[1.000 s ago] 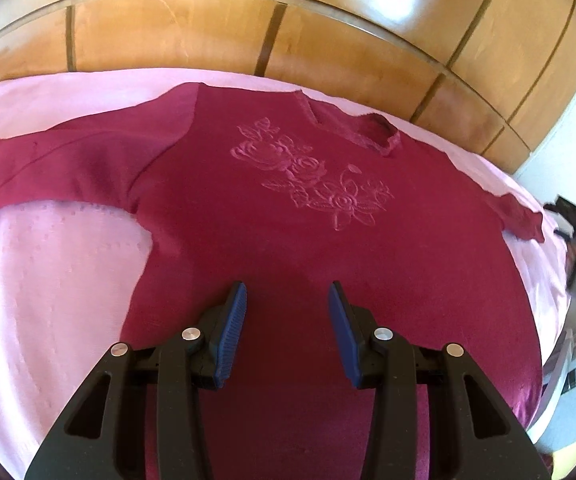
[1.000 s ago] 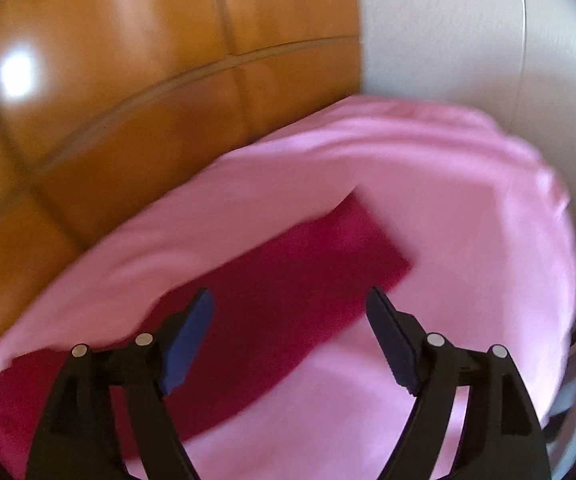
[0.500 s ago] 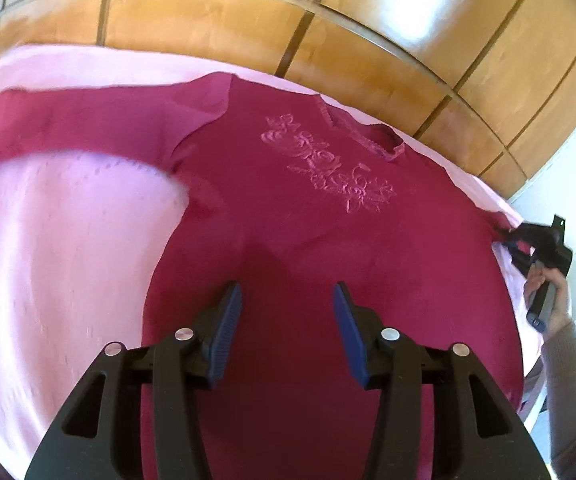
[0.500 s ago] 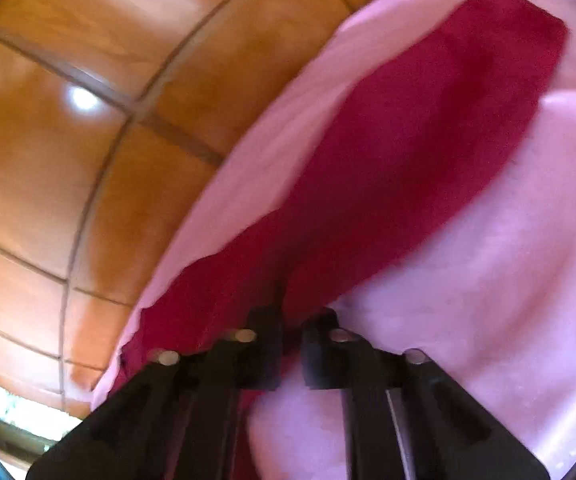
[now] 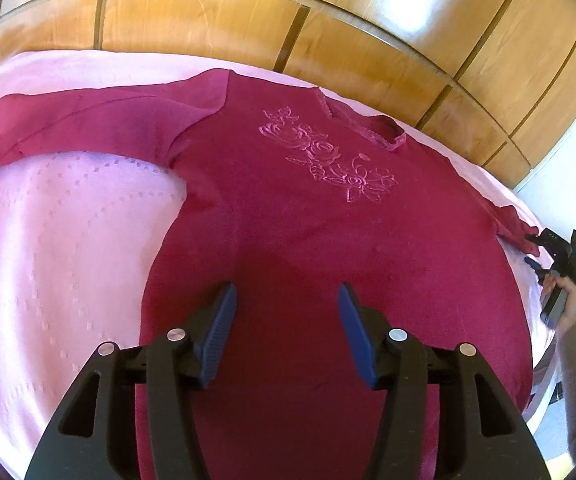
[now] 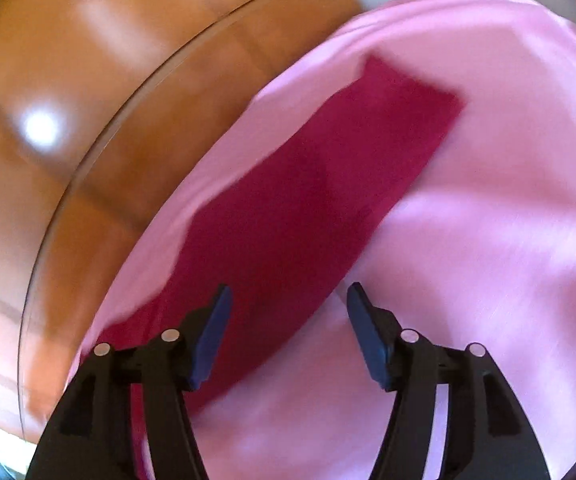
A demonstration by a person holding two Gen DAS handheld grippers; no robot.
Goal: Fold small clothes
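Released from the right gripper (image 6: 288,320), whose jaws have just reopened empty, the crimson knitted sweater's sleeve (image 6: 307,208) lies flat on the pink bedspread (image 6: 487,240); the left gripper (image 5: 284,320), also parted and empty, should next pinch the hem squarely.

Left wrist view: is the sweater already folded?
No, the sweater lies spread flat on the pink bedspread with one sleeve stretched out sideways.

- The sweater (image 5: 288,208) has its left sleeve (image 5: 48,128) cut off by the frame edge.
- The right wrist view is motion-blurred throughout.
- The hem is hidden behind the left hand-held gripper (image 5: 284,312).

Parted tongs (image 6: 288,308) over crimson sleeve (image 6: 319,200)
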